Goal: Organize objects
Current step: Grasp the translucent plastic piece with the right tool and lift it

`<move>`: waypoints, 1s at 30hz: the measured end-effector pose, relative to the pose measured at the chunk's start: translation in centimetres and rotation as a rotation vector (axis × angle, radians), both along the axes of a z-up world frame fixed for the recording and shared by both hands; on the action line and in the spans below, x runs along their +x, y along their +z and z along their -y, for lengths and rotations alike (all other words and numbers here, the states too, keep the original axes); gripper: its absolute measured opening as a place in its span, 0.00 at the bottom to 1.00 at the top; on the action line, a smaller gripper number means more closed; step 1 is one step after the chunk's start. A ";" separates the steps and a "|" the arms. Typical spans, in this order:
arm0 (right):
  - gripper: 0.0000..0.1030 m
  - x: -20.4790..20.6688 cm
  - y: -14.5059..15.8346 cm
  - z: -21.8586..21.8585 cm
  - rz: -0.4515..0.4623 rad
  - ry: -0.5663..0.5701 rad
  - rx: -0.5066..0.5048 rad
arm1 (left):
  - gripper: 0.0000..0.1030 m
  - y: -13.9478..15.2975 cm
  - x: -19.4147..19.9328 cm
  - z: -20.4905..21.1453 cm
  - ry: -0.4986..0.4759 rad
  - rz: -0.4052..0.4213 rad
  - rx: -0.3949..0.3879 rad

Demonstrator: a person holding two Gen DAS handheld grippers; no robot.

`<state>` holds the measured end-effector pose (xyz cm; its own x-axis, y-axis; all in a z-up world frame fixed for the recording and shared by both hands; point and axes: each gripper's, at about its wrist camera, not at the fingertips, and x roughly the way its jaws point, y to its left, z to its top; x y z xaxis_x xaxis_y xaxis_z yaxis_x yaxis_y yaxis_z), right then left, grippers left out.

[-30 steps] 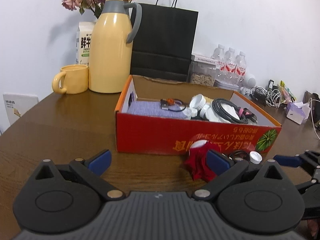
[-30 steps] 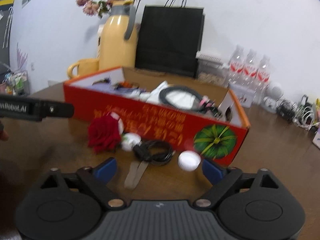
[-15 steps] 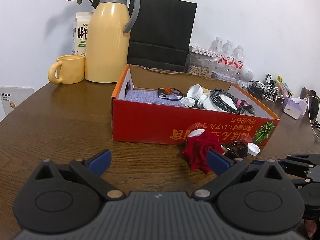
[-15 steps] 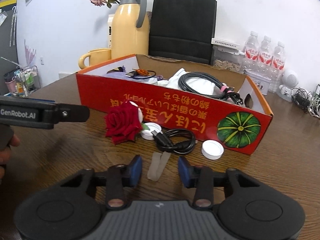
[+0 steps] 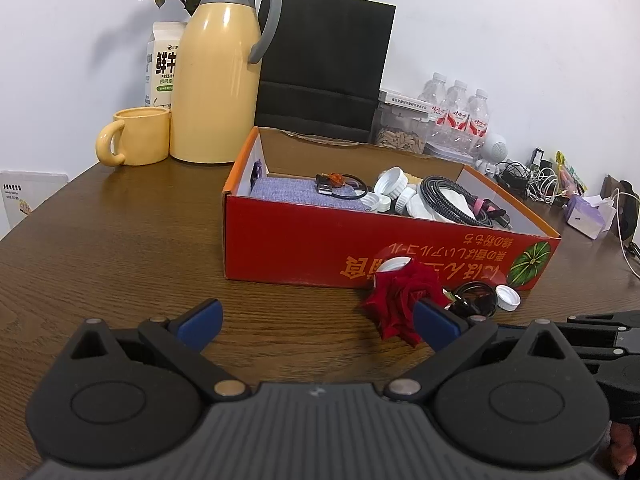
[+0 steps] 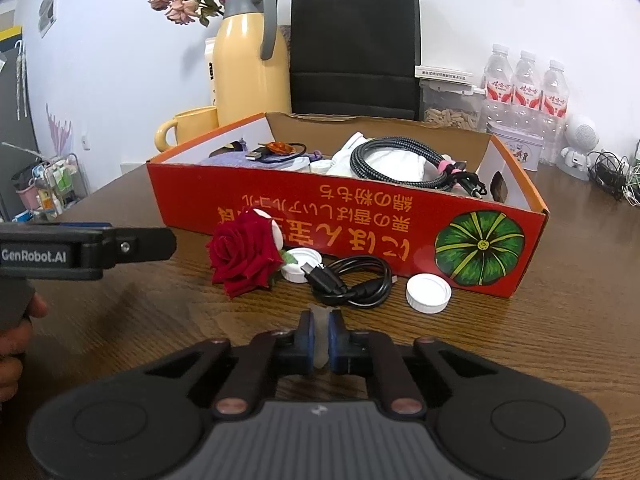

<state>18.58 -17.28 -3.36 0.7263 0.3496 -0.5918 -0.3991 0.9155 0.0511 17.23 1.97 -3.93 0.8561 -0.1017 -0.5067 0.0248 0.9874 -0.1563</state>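
A red cardboard box (image 5: 304, 248) (image 6: 360, 216) on the wooden table holds a purple cloth (image 5: 304, 194), white lids and a braided cable (image 6: 396, 160). In front of it lie a red rose (image 6: 244, 256) (image 5: 400, 296), a black cable (image 6: 352, 276), and white lids (image 6: 428, 292) (image 6: 300, 260). My right gripper (image 6: 321, 328) is shut on a pale translucent strip (image 6: 321, 316), low over the table before the black cable. My left gripper (image 5: 316, 324) is open and empty, its right finger just in front of the rose.
Behind the box stand a yellow thermos (image 5: 220, 72), a yellow mug (image 5: 136, 136), a milk carton (image 5: 162, 64), a black paper bag (image 5: 324, 60), water bottles (image 6: 524, 80) and a seed container (image 6: 448, 100). Tangled cables (image 5: 536, 180) lie at the far right.
My right gripper has closed from wide open onto the pale strip on the table. My left gripper stays open and has shifted only slightly.
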 end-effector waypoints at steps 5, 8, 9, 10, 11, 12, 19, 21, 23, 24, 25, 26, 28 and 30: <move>0.01 -0.7 0.4 0.2 0.047 0.012 0.040 | 1.00 -0.1 0.1 0.1 0.005 -0.004 0.006; 0.01 -1.1 0.8 0.3 0.090 -0.002 0.052 | 1.00 -0.2 0.2 0.2 0.009 -0.008 0.016; 0.01 -1.1 0.9 0.5 0.100 -0.009 0.057 | 1.00 -0.3 0.3 0.3 0.010 -0.010 0.019; 0.01 -1.2 1.0 0.6 0.112 -0.016 0.063 | 1.00 -0.3 0.3 0.4 0.012 -0.012 0.022; 0.01 -1.3 1.1 0.7 0.123 -0.024 0.066 | 1.00 -0.3 0.3 0.4 0.014 -0.013 0.025; 0.01 -1.4 1.2 0.8 0.135 -0.030 0.069 | 1.00 -0.3 0.3 0.4 0.016 -0.015 0.026; 0.01 -2.1 2.0 1.5 0.226 -0.059 0.094 | 1.00 -0.4 0.8 1.7 0.009 -0.026 0.018; 0.01 -2.2 2.3 1.9 0.246 -0.072 0.109 | 1.00 -0.4 1.0 2.4 -0.004 -0.033 0.020; 0.01 -2.3 2.5 2.4 0.256 -0.084 0.126 | 1.00 -0.5 1.3 3.2 -0.014 -0.038 0.026; 0.01 -2.3 2.6 2.6 0.261 -0.088 0.133 | 1.00 -0.5 1.5 3.6 -0.014 -0.041 0.029; 0.01 -2.4 2.6 2.8 0.265 -0.091 0.140 | 1.00 -0.5 1.7 3.9 -0.011 -0.045 0.032; 0.01 -2.4 2.7 3.0 0.269 -0.094 0.145 | 1.00 -0.6 2.0 4.2 0.004 -0.050 0.032; 0.01 -2.5 2.8 3.3 0.274 -0.096 0.152 | 1.00 -0.6 2.6 4.4 0.028 -0.060 0.022; 0.01 -2.5 2.9 3.6 0.281 -0.098 0.158 | 1.00 -0.6 3.1 4.5 0.051 -0.070 0.015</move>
